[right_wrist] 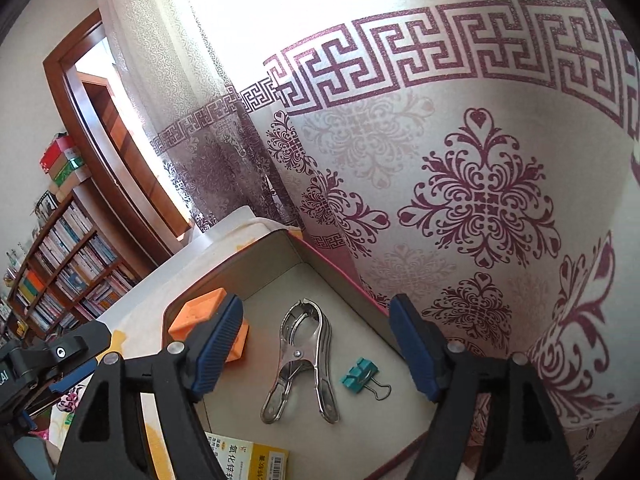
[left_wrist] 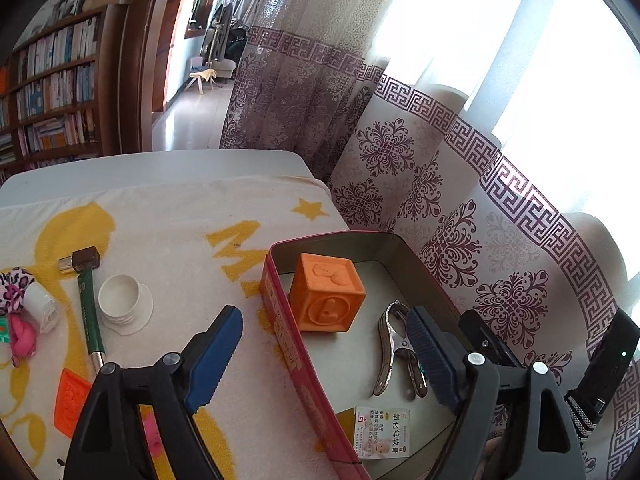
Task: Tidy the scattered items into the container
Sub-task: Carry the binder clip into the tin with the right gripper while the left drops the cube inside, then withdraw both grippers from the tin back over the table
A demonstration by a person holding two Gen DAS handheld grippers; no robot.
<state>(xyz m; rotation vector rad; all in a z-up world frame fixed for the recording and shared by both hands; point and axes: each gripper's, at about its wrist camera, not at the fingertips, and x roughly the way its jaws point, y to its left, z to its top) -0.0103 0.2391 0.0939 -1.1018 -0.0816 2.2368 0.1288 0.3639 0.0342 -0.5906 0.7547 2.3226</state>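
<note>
A red tin container (left_wrist: 286,344) stands on the towel, with an orange cube (left_wrist: 326,296), a metal spring clamp (left_wrist: 394,354) and a small printed box (left_wrist: 382,432) inside. My left gripper (left_wrist: 324,316) hangs open over its near wall, holding nothing. In the right wrist view the container (right_wrist: 260,260) also holds a teal binder clip (right_wrist: 360,374) beside the clamp (right_wrist: 300,356). The cube (right_wrist: 208,312) is partly hidden by a finger. My right gripper (right_wrist: 316,308) is open above the clamp and clip, touching neither.
Left of the tin, a green-handled hammer (left_wrist: 89,312), a white cap (left_wrist: 120,296), a white roll (left_wrist: 40,308), leopard-print fabric (left_wrist: 12,286), a pink item (left_wrist: 22,338) and a flat orange tile (left_wrist: 72,400) lie on the towel (left_wrist: 180,220). A patterned curtain (left_wrist: 460,200) hangs close behind the container.
</note>
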